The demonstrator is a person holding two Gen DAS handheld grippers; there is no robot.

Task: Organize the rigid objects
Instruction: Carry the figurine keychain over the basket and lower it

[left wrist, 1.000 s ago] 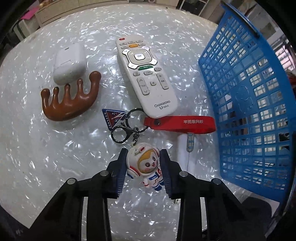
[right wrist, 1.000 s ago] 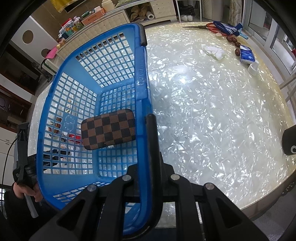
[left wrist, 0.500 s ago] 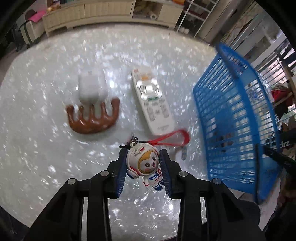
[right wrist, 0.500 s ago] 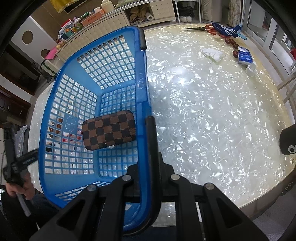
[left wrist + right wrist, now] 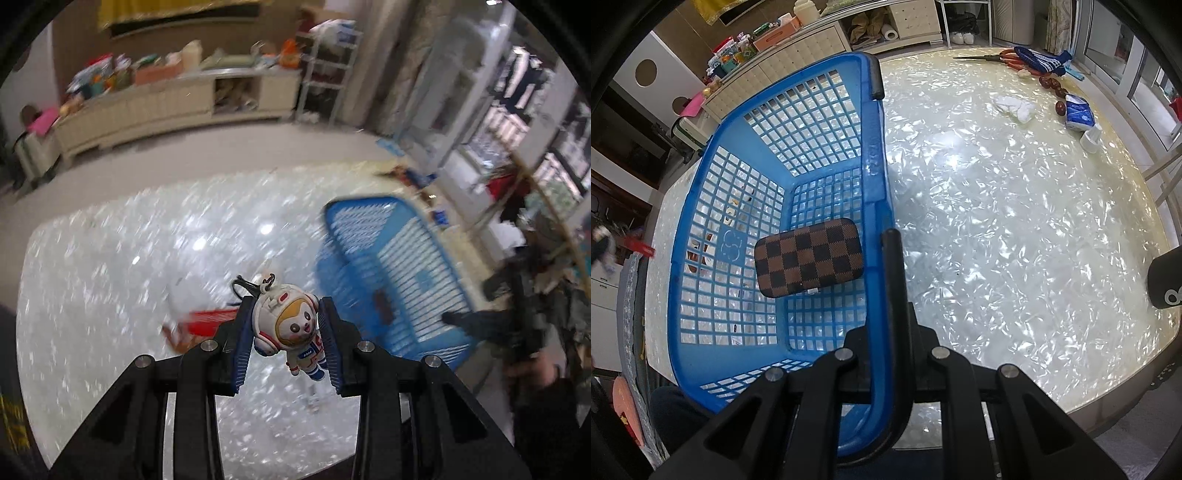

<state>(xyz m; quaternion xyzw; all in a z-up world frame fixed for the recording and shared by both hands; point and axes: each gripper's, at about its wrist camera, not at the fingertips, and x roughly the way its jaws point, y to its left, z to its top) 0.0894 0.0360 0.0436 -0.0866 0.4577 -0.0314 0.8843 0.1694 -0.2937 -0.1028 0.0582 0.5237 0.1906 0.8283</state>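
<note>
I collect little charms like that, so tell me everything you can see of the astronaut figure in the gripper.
The astronaut figure is a small cartoon toy of glossy, moulded-looking plastic: white helmet and suit, an orange-haired face with dark eyes, red-ringed earpieces, and blue and red trim. A black clip and metal ring sit at its head. It is pinched at the sides between the ridged blue pads of the left gripper, head away from the camera and feet toward it, lifted above the table, left of the blue basket.

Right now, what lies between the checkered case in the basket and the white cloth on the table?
In the right wrist view: the blue basket's near wall, then bare table, between checkered case and white cloth.
</note>
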